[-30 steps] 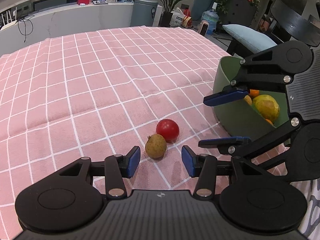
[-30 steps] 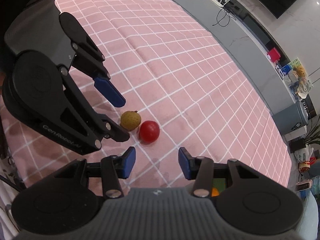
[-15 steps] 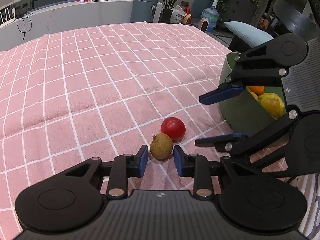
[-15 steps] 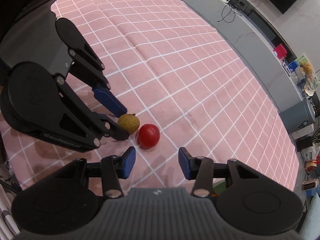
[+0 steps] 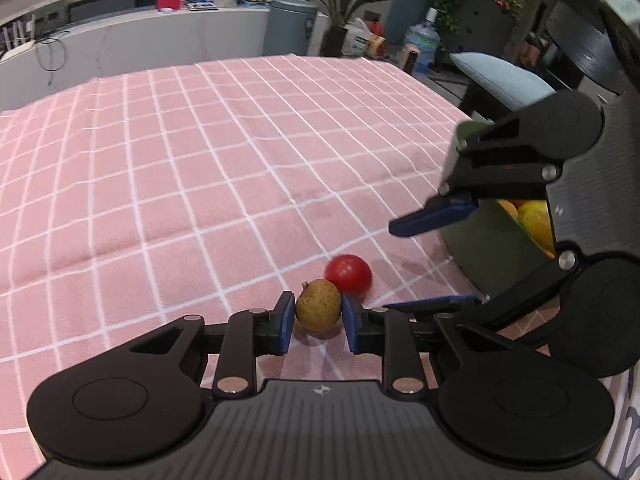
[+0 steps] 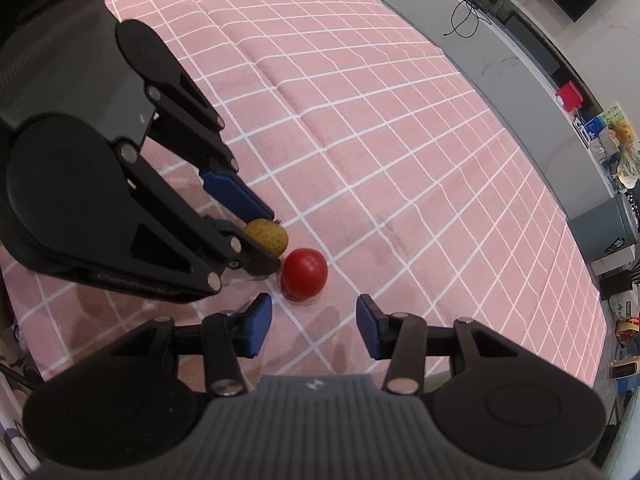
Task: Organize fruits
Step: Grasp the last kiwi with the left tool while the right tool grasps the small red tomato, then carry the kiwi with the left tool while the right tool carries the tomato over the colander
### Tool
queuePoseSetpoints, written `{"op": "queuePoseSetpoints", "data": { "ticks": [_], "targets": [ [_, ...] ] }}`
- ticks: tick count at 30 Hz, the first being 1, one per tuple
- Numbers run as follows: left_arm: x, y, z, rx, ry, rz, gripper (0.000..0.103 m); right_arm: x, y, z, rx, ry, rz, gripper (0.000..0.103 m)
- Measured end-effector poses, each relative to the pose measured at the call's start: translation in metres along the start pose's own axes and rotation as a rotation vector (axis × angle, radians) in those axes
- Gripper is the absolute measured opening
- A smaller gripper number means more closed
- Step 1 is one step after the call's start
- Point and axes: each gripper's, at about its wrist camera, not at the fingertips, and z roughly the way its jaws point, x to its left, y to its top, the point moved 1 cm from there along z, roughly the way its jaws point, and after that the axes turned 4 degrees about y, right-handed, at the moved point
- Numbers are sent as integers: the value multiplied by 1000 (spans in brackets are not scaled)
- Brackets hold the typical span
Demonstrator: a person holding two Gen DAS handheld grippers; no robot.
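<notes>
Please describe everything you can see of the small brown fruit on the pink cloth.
The brown fruit is small, roundish, yellow-brown, with a rough, speckled skin and a short stem nub at its top. It lies on the pink cloth. The blue pads of the left claw press on both its sides. The tomato sits right behind it, touching or nearly so. No damage shows.

Left wrist view: low, close, facing across cloth (image 5: 200, 184) toward counter. Right wrist view: steeper, apparently higher. Shared: tomato (image 5: 347, 273) (image 6: 304, 273), brown fruit (image 5: 319, 311) (image 6: 267, 235).
</notes>
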Motion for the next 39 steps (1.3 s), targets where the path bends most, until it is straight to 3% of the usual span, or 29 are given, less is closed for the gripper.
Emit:
{"op": "queuePoseSetpoints", "data": {
  "ticks": [6, 25, 33, 39],
  "targets": [
    [16, 2, -3, 10, 41, -63, 28, -4, 10, 5, -2, 29, 47, 33],
    [22, 3, -11, -11, 29, -77, 28, -23, 20, 32, 42, 106, 255, 25],
    [23, 2, -14, -11, 42, -84, 28, -21, 18, 25, 24, 98, 294, 23],
    [17, 2, -30, -46, 25, -107, 28, -16, 10, -11, -53, 89, 315, 22]
  ]
}}
